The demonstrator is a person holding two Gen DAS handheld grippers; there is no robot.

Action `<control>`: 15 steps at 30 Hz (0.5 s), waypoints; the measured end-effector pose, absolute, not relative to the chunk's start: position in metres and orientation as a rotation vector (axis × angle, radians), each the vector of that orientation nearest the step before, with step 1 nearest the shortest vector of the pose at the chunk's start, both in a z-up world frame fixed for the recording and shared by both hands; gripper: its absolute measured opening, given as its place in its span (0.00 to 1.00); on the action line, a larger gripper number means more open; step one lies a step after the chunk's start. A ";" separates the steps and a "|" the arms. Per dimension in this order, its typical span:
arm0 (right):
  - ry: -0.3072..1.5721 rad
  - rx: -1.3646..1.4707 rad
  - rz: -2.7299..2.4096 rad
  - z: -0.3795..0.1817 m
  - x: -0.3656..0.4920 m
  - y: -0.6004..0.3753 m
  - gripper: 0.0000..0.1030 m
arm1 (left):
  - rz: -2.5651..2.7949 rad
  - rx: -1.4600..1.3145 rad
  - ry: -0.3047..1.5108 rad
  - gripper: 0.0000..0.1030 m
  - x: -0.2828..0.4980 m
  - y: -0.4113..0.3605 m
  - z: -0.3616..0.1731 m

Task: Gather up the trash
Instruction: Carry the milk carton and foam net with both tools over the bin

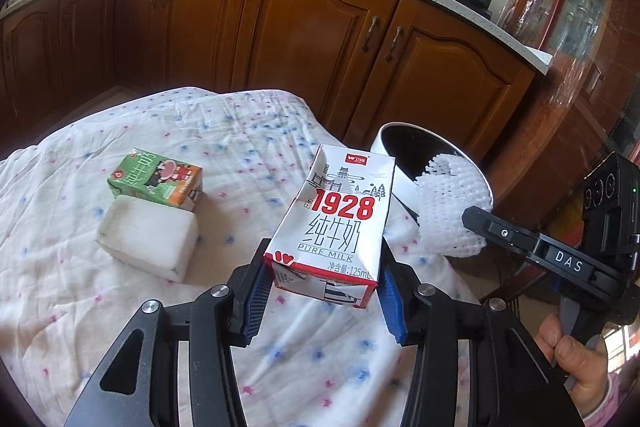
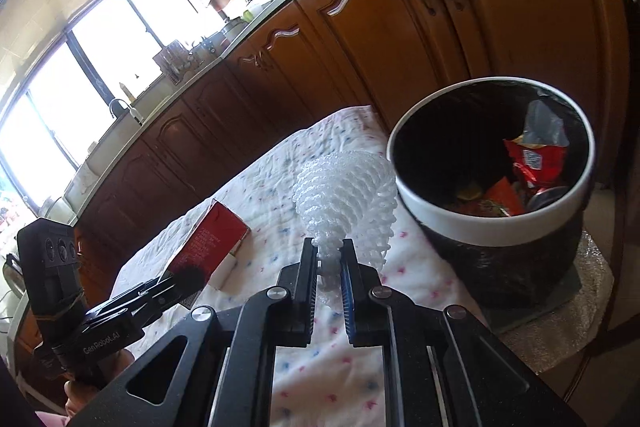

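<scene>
My left gripper [image 1: 324, 291] is shut on a white and red "1928" milk carton [image 1: 340, 215], its blue pads pressing on the carton's two sides, lifted above the cloth. My right gripper [image 2: 329, 259] is shut on the narrow end of a white foam net sleeve [image 2: 344, 187], which hangs just left of the trash bin [image 2: 492, 227]. The left wrist view shows the same foam net [image 1: 452, 203] in front of the bin's white rim [image 1: 400, 143]. In the right wrist view the left gripper [image 2: 188, 277] carries the carton [image 2: 212, 239] at the left.
A green milk carton [image 1: 156, 177] and a white foam block [image 1: 148, 239] lie side by side on the dotted white tablecloth [image 1: 240, 131]. The bin holds red wrappers [image 2: 536, 159]. Wooden kitchen cabinets [image 1: 312, 27] run behind the table. A hand [image 1: 568, 351] grips the right tool.
</scene>
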State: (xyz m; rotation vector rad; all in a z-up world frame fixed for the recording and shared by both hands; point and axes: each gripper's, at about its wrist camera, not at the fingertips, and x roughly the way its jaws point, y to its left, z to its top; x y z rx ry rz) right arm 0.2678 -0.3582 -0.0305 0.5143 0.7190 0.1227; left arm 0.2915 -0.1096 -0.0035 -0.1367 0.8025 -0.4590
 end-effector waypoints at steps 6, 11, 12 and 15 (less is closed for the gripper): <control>0.687 0.525 0.063 -0.025 0.246 -0.384 0.11 | -0.488 -0.119 0.809 0.45 0.297 -0.134 -0.003; 0.669 0.530 0.026 -0.021 0.238 -0.400 0.11 | -0.508 -0.097 0.803 0.45 0.304 -0.153 0.000; 0.666 0.529 0.020 -0.021 0.237 -0.404 0.11 | -0.510 -0.091 0.801 0.45 0.306 -0.158 0.000; 0.656 0.528 -0.002 -0.019 0.236 -0.414 0.11 | -0.524 -0.071 0.799 0.45 0.315 -0.173 0.001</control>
